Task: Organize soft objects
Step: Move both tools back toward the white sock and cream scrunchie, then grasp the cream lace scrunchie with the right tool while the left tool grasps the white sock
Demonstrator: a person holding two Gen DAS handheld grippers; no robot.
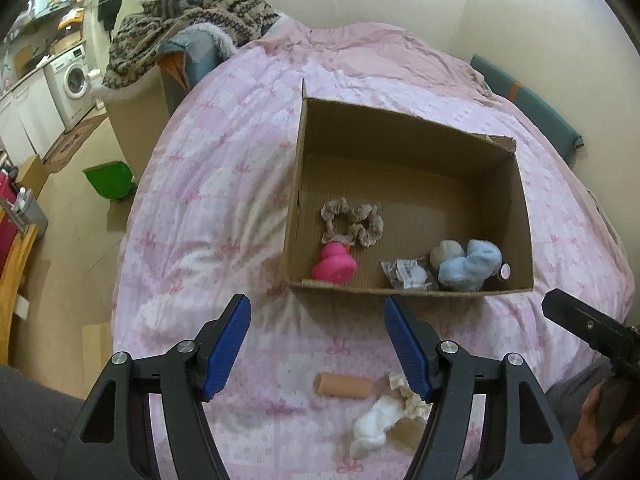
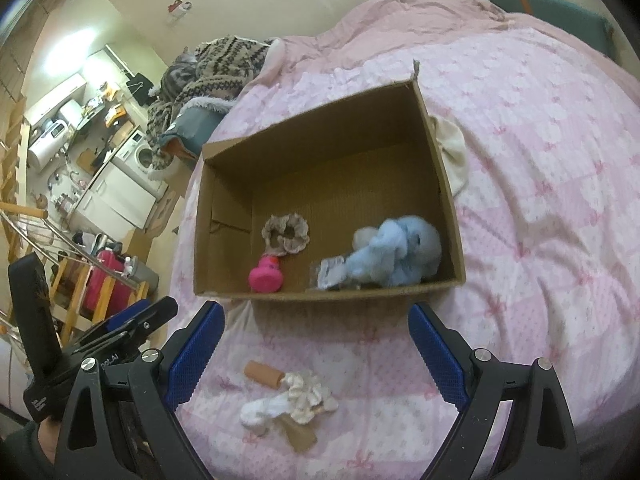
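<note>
An open cardboard box (image 1: 404, 128) (image 2: 320, 120) lies on a pink bedspread. Inside are a pink toy duck (image 1: 334, 264) (image 2: 266, 276), a beige scrunchie (image 1: 352, 222) (image 2: 285, 234), a light blue plush (image 1: 468, 266) (image 2: 396, 254) and a small clear packet (image 1: 408, 274) (image 2: 330, 274). In front of the box lie a tan tube (image 1: 342, 385) (image 2: 264, 374), a white sock (image 1: 374, 426) (image 2: 262, 412) and a cream scrunchie (image 1: 410, 398) (image 2: 306, 394). My left gripper (image 1: 318, 344) and my right gripper (image 2: 316, 354) both hover open above these, holding nothing.
The pink bedspread (image 1: 208, 208) (image 2: 540, 200) covers the bed. A cream cloth (image 2: 452, 148) lies beside the box's right wall. A patterned blanket pile (image 1: 192, 12) sits at the bed's far left. The floor, a green bin (image 1: 110, 180) and a washing machine (image 1: 70, 80) are left.
</note>
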